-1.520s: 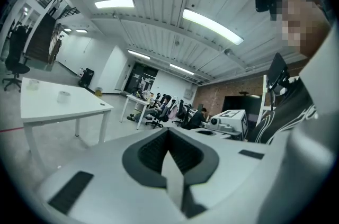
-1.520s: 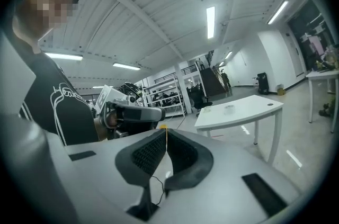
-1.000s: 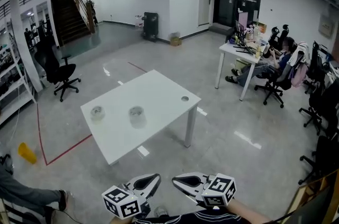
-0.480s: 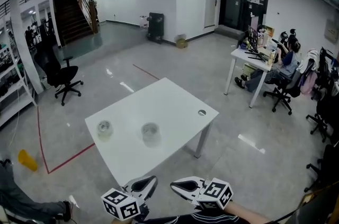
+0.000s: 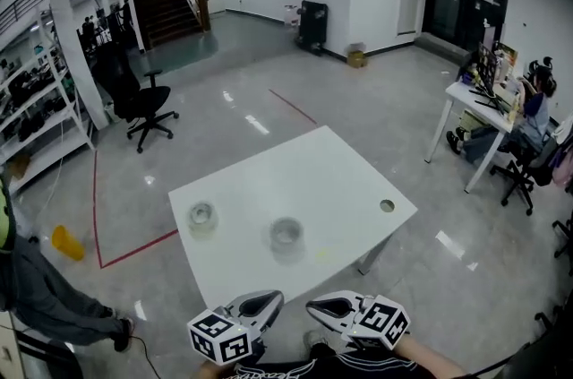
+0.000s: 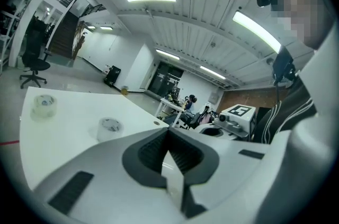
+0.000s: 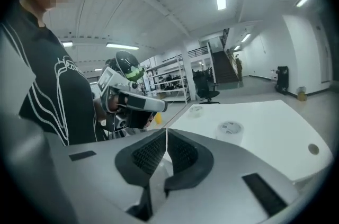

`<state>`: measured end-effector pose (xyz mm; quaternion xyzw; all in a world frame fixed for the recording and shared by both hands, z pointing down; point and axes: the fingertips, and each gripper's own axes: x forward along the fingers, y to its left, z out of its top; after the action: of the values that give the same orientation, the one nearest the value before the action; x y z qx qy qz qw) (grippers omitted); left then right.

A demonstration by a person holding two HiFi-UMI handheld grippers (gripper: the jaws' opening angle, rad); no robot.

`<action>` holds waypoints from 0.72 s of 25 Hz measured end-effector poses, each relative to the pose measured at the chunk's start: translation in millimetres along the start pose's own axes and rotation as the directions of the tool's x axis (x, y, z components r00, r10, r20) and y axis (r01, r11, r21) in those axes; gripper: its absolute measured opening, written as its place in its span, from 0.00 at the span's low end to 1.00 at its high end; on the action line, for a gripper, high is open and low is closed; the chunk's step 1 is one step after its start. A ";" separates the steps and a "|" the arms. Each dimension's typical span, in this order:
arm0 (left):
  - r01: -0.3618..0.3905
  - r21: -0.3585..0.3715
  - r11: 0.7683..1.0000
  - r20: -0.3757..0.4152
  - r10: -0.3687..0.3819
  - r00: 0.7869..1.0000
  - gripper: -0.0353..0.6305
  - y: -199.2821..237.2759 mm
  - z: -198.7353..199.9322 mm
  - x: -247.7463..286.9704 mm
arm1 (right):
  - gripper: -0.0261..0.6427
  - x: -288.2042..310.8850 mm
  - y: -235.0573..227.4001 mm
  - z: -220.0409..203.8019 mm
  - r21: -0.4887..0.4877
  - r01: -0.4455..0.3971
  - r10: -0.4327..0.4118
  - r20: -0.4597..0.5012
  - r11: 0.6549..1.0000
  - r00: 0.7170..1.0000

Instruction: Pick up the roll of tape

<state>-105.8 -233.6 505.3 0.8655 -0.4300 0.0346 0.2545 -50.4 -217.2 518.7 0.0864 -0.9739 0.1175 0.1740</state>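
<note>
Two rolls of tape lie flat on the white table [image 5: 322, 167]. The nearer roll of tape [image 5: 286, 234] sits just below the middle of the head view, a little in from the table's near edge. The second roll [image 5: 202, 216] lies to its left, apart from it and closer to the table's left corner. Nothing touches either roll. A small round hole [image 5: 387, 206] shows in the tabletop toward the right corner.

The left gripper [image 5: 260, 305] and the right gripper [image 5: 329, 307] are side by side at the bottom edge of the head view, short of the table's near edge and apart from both rolls. In the left gripper view its jaws are pressed together with nothing between them, and both rolls show on the tabletop beyond, left of the jaws. In the right gripper view its jaws are likewise closed and empty (the two rolls appear above and to the right of them).

Around the table is a glossy grey floor [image 5: 376, 126] with a red line [image 5: 134, 249] marked at the table's left. A yellow object [image 5: 67, 243] lies on the floor near the left edge, and a black office chair [image 5: 143, 99] stands at the upper left below a staircase [image 5: 170, 1]. At the right edge a person [image 5: 537, 104] sits at a desk [image 5: 470, 92].
</note>
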 end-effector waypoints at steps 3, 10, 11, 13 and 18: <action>-0.045 -0.012 0.999 -0.001 0.045 0.999 0.06 24.2 5.9 17.4 | 0.06 14.6 -24.5 1.2 -0.065 -0.052 0.049 -0.052 0.997 0.997; -0.123 -0.033 0.992 0.015 0.124 0.992 0.06 60.9 26.2 33.4 | 0.06 39.5 -78.3 13.7 -0.008 -0.106 0.105 -0.065 0.994 0.992; -0.137 -0.040 0.990 0.021 0.138 0.990 0.06 66.8 28.5 32.8 | 0.06 44.8 -85.4 15.4 -0.022 -0.104 0.102 -0.073 0.994 0.992; -0.160 -0.053 0.986 0.030 0.162 0.986 0.06 76.4 31.2 33.4 | 0.06 55.4 -99.2 15.9 -0.053 -0.109 0.104 -0.095 0.993 0.990; -0.206 -0.064 0.976 0.052 0.209 0.976 0.06 96.5 42.8 29.2 | 0.06 94.4 -130.0 11.6 -0.144 -0.131 0.104 -0.186 0.981 0.977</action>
<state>-167.9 -323.3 516.0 0.8087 -0.5262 0.0230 0.2619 -114.2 -356.7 567.9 0.0038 -0.9640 0.0586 0.2593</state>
